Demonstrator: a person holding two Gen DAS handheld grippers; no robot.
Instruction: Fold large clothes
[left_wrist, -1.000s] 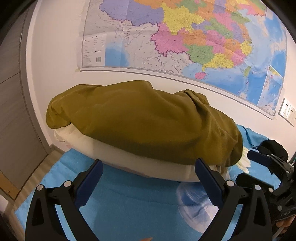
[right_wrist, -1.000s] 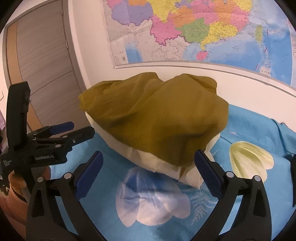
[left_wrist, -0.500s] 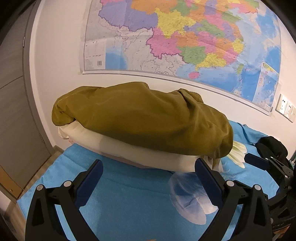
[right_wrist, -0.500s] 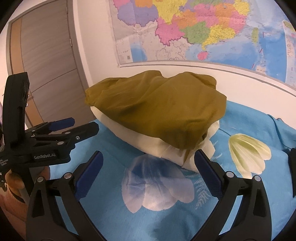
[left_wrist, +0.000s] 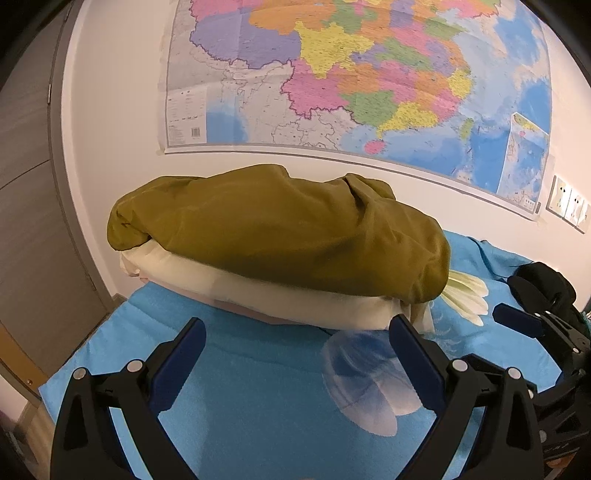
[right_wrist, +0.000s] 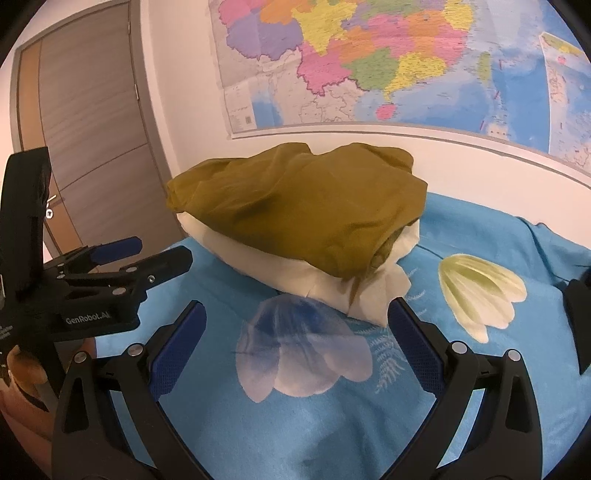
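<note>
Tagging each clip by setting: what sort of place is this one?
Most likely a bedroom at home. A blue flower-print bedsheet covers the work surface, with an olive garment stacked on cream folded cloth. A wall map and a wooden door stand behind.

The olive garment (left_wrist: 280, 240) covers most of the cream bundle (left_wrist: 280, 302) under it, so only a strip of cream edge shows, and there's a bit of something pinkish below that I can't make out. No telling what kind of clothes these are either, they're just lumps. The wall map (left_wrist: 351, 74) runs off the top in both views, and its print is way too small to read. In the left wrist view the right tool (left_wrist: 517, 317) is cut off at the frame edge, so its jaws aren't really visible there. The bed (right_wrist: 332, 424) runs out past the bottom.
</note>
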